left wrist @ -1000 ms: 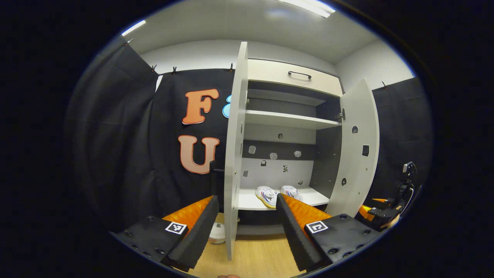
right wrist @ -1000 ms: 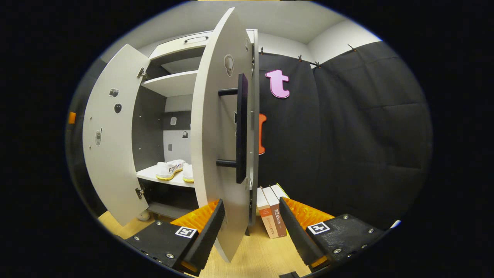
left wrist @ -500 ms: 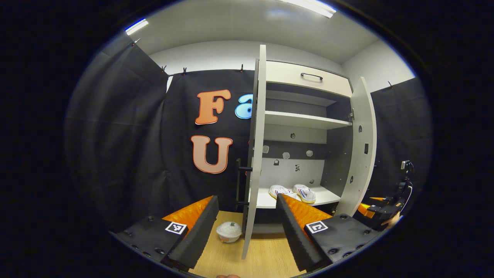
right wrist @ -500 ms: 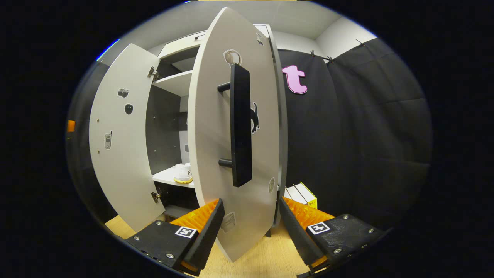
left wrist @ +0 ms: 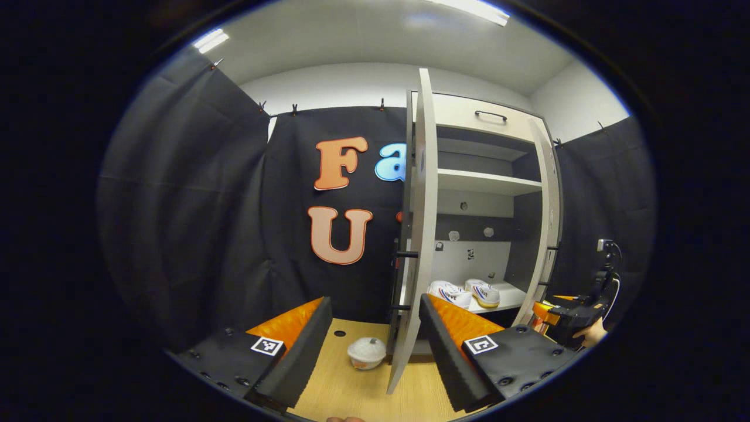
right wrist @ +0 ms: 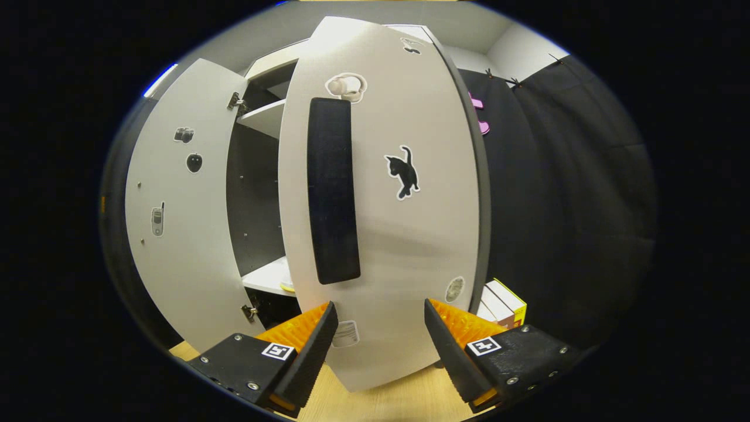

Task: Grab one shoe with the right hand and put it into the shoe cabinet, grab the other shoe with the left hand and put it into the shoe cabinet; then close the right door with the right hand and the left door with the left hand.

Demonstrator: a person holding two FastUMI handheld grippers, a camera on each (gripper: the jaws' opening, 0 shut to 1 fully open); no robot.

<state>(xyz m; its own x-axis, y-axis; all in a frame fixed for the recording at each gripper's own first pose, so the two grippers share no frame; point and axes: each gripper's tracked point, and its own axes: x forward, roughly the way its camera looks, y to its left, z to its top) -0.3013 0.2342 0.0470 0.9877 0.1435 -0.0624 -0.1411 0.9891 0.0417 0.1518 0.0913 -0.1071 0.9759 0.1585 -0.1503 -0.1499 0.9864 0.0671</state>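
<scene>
With both shoes on the cabinet shelf, only doors remain; right door nearly shut — left door ajar; both grippers spread, empty.

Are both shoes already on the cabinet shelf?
Yes: in the left gripper view both shoes sit side by side on the lower shelf inside the cabinet.

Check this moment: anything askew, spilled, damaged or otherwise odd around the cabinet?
Nothing stands out. Both shoes sit upright side by side on the lower shelf, the doors hang straight, and the small white bowl on the floor looks intact, nothing spilled.
</scene>
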